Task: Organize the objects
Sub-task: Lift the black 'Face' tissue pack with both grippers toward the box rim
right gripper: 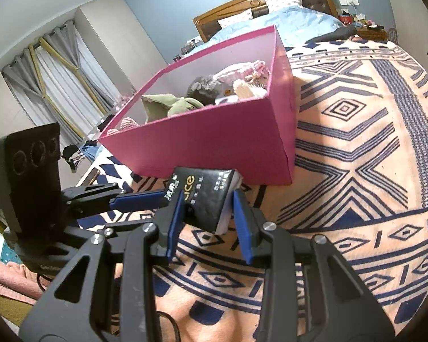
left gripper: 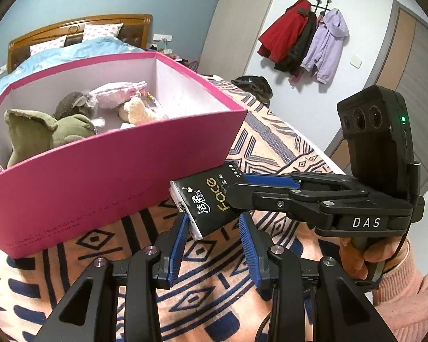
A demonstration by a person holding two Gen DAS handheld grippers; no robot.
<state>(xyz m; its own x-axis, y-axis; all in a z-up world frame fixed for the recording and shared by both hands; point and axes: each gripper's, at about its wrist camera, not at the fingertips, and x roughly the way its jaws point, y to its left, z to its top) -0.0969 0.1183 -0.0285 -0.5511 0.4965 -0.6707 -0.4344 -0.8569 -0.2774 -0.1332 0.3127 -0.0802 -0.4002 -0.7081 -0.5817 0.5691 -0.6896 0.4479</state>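
Now, left claw (left gripper: 212,225): clamped on tissue pack (left gripper: 207,202).
Right claw (right gripper: 209,208): clamped on same pack.
Risk: pack clips pink box (left gripper: 114,168) wall, slips onto blanket (left gripper: 271,142).

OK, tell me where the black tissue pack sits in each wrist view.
Left wrist view: black tissue pack is below centre, just past the near wall of the pink box, gripped from below and from the right.
Right wrist view: black tissue pack is at centre, in front of the pink box, gripped from below and from the left.
Shared landmark: the pink box holding plush toys.
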